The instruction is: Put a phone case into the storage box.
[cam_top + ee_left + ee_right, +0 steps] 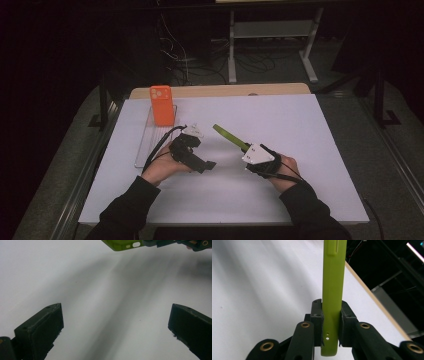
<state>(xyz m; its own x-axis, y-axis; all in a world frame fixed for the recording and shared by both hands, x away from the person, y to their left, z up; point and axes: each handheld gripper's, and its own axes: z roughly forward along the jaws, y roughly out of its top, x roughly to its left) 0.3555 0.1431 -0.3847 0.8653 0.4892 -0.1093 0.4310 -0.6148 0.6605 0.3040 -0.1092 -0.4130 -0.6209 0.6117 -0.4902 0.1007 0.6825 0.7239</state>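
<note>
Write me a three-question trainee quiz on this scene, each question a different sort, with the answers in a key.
1. True or false: the right gripper is shut on the green phone case.
2. What stands between the jaws of the left gripper? A) the orange phone case B) nothing, they are open above the white table C) a cable
3. Fill in: the orange phone case stands at the far end of a clear ____.

Key: 1 true; 2 B; 3 tray.
</note>
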